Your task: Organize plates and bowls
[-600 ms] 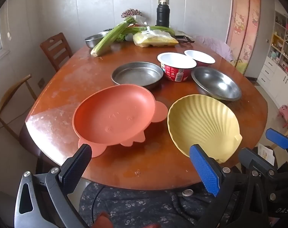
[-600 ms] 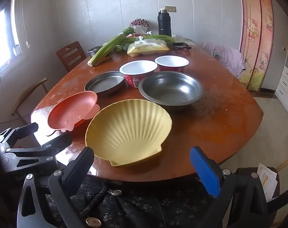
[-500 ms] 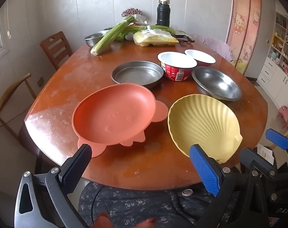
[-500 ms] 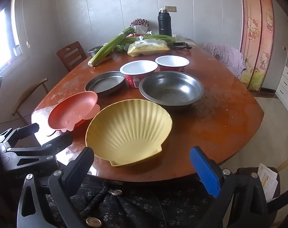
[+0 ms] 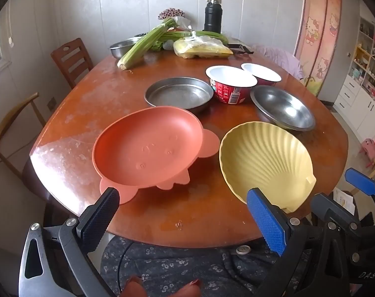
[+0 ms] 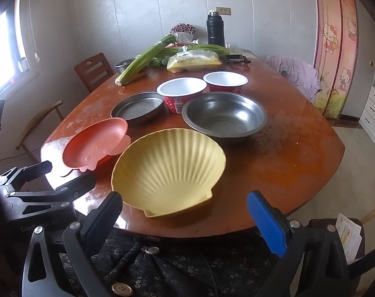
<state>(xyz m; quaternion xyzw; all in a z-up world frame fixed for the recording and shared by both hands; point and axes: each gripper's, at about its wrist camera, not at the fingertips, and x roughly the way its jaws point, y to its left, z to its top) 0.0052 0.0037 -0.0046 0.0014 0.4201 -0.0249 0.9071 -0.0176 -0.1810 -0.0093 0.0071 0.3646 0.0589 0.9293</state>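
Plates (image 5: 148,146) and bowls (image 6: 224,117) sit unstacked ahead of my wide-released left hand-held gripper (image 5: 185,220) and right hand-held gripper (image 6: 187,220); nothing sorted yet.

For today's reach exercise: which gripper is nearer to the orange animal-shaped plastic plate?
Left. The left gripper hovers open right at the orange animal-shaped plastic plate; the right gripper faces the yellow shell-shaped dish beside it.

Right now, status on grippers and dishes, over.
Left gripper and right gripper open, empty, short of table edge. Orange plate and yellow shell plate nearest, untouched. Nothing blocking.
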